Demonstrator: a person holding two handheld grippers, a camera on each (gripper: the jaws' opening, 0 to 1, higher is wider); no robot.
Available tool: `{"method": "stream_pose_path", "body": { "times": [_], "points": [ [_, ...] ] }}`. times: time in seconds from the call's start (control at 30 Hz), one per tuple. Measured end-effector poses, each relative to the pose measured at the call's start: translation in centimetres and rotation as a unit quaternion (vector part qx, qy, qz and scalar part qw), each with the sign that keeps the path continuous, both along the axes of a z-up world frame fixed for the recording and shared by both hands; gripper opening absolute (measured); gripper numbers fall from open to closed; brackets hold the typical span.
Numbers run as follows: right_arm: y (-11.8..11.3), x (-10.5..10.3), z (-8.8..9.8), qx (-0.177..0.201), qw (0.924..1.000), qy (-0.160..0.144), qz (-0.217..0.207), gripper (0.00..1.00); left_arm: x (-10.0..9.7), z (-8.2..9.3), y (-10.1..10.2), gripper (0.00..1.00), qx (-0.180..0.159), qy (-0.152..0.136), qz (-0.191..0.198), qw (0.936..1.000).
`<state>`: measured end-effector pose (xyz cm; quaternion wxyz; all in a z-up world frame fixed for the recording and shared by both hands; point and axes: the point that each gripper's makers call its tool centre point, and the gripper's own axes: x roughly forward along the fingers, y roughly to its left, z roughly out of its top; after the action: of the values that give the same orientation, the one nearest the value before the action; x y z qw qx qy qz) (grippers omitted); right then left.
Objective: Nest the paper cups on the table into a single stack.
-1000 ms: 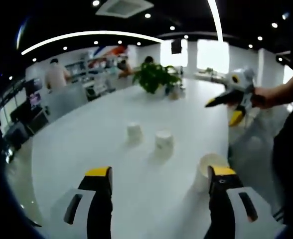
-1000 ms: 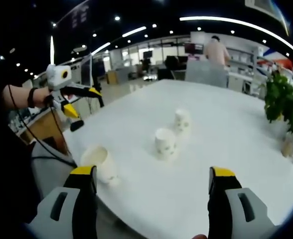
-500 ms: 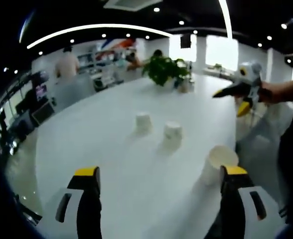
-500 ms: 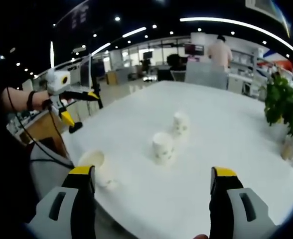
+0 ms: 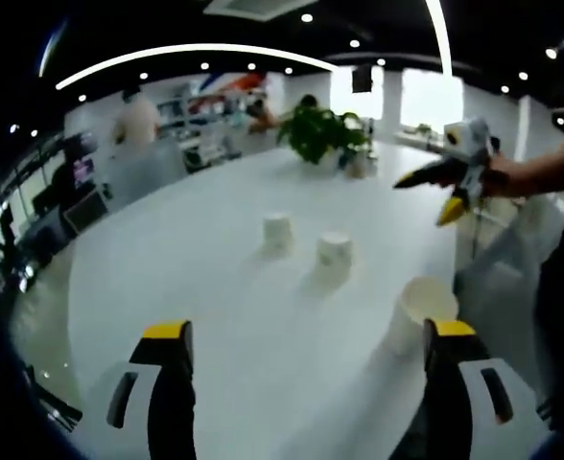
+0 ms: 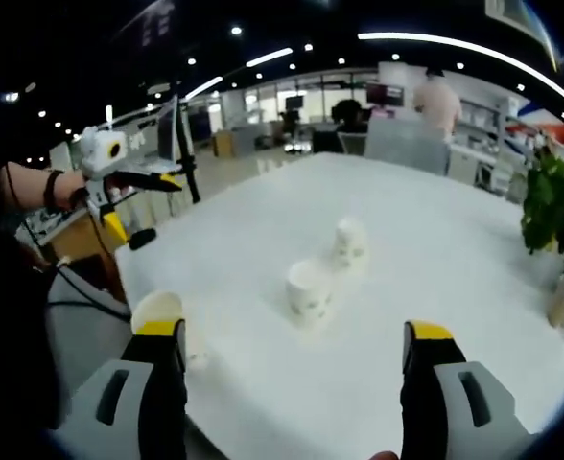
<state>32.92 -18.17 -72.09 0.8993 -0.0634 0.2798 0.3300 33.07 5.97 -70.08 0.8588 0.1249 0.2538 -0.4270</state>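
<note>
While both views look across one white surface (image 5: 167, 249), the left hand-held gripper (image 5: 306, 335) sits nearest in its own view, jaws wide apart, nothing between them. Right hand-held gripper (image 6: 292, 335): likewise in its own view, jaws spread, holding nothing.

Paper cup, upright, mouth open (image 5: 418, 311): near the surface's edge, just beside the left hand-held gripper's right jaw in the left gripper view; in the right gripper view it stands partly behind the left jaw.

Paper cup, inverted (image 5: 334, 254): mid-surface, well apart from the upright one.

Paper cup, inverted, farther (image 5: 277, 231): near the second, not touching it.

Potted plant (image 5: 320, 134): at the far end of the surface.

In each view the other hand-held gripper hangs in the air off the surface's edge, held by a hand (image 5: 512, 177).

Person (image 6: 438, 96): standing beyond the surface among office desks, seen from behind.
</note>
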Motion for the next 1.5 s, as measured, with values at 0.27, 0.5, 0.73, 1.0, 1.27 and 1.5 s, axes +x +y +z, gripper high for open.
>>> {"method": "stream_pose_path", "body": {
  "times": [0.27, 0.5, 0.73, 1.0, 1.27, 1.5],
  "points": [
    [1.7, 3.2, -2.1, -0.014, 0.9993, 0.011, 0.031, 0.86, -0.2, -0.2, 0.1, 0.99, 0.001, 0.001, 0.006, 1.0000],
    [2.7, 5.2, -3.6, -0.023, 0.9983, 0.020, 0.050, 0.81, 0.0, -0.4, 0.6, 0.99, -0.003, 0.005, 0.024, 0.9997],
    [3.9, 6.3, -5.2, -0.028, 0.9961, 0.034, 0.077, 0.74, 0.0, -0.8, 1.1, 0.98, 0.000, 0.009, 0.036, 0.9993],
    [5.2, 7.9, -6.5, -0.028, 0.9942, 0.048, 0.092, 0.68, 0.4, -0.7, 1.3, 0.98, -0.017, 0.015, 0.064, 0.9977],
    [6.0, 8.7, -7.5, -0.029, 0.9920, 0.061, 0.107, 0.59, 0.5, -1.1, 1.3, 0.98, -0.011, 0.012, 0.071, 0.9974],
    [6.4, 9.0, -8.7, -0.041, 0.9894, 0.070, 0.120, 0.52, 0.5, -1.4, 1.7, 0.98, -0.014, 0.015, 0.081, 0.9965]
  ]
}}
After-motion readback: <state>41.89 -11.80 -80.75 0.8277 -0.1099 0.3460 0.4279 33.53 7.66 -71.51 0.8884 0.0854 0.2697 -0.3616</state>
